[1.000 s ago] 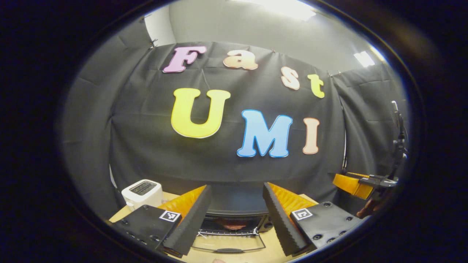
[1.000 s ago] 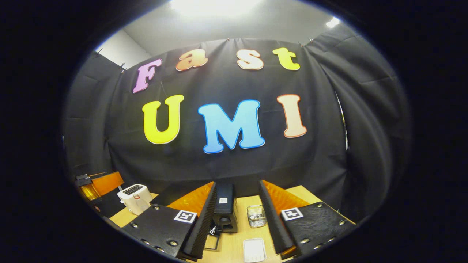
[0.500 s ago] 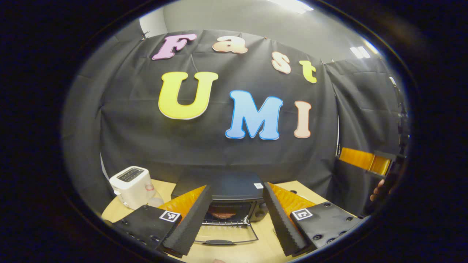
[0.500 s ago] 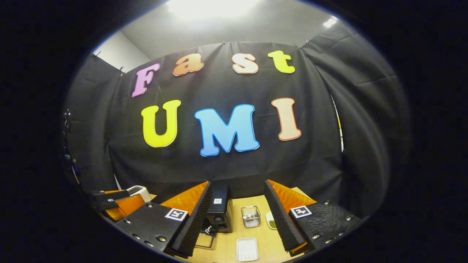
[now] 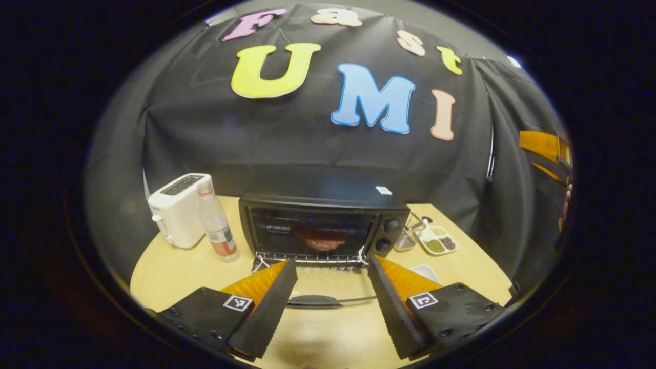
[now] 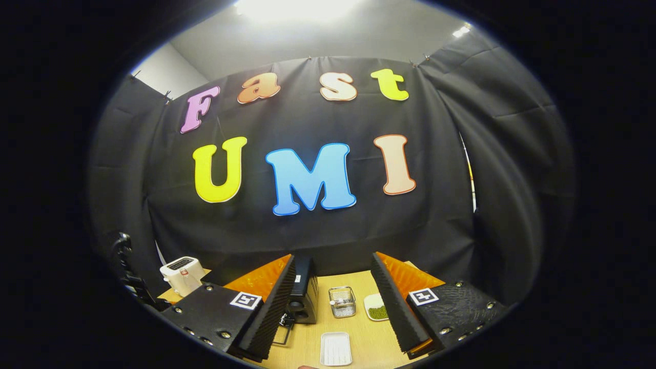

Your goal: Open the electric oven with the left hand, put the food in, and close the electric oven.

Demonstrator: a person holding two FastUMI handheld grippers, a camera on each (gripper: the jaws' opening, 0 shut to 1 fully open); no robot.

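While your left gripper [image 5: 332, 302] hangs above the near edge of the table [image 5: 169, 266], its fingers stand wide apart and hold nothing; the handle [image 5: 313, 300] of the oven door [image 5: 328, 287] lies between them, farther off and lower, untouched. Your electric oven [image 5: 324, 218] sits mid-table toward the back edge, against the black cloth wall, door dropped flat toward you onto the tabletop. Food [image 5: 319, 239], a reddish-brown lump, rests on the rack inside the cavity; what kind it is you cannot tell from here. Two knobs [image 5: 392, 225] sit stacked on the oven's right panel. Left of the oven: a clear bottle [image 5: 216, 225] upright just beside it, then a white toaster [image 5: 177, 209] nearer the table's left edge. Right of the oven: a clear glass container [image 5: 408, 237], then a small divided dish [image 5: 438, 241] with green and brown contents toward the right edge, and a pale tray [image 5: 425, 271] nearer you. Your right gripper [image 6: 332, 312] is likewise spread wide and carries nothing, held above the table's near edge. Between its fingers you see the oven's side, a wire basket [image 6: 342, 301], a dish of green bits beside it, and a white ribbed tray nearest you. At the far right of the left gripper view, your other gripper shows high up, with fingertips [image 5: 565, 207] of the hand holding it.
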